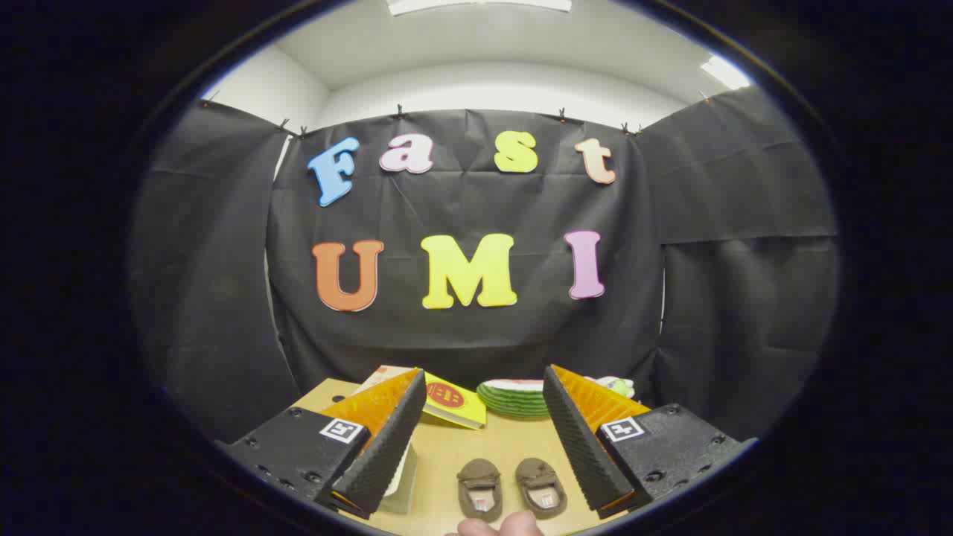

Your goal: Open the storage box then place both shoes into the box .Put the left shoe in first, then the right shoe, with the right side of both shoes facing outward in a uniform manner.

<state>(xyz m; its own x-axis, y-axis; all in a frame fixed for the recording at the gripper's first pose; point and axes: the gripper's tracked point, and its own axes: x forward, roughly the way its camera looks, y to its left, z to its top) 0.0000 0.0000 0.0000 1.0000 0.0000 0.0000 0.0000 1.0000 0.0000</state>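
Two small brown shoes lie side by side on the wooden table, between my fingers and low in the view: the left-hand shoe and the right-hand shoe, openings facing up. My gripper is open, held above the table with nothing between its fingers. Beside the left finger stands a pale upright edge that may be the storage box; most of it is hidden by that finger.
A yellow book lies beyond the left finger, tilted. A green-and-white striped stack of plates sits at the far table edge near the cloth wall. A person's fingertips show just below the shoes.
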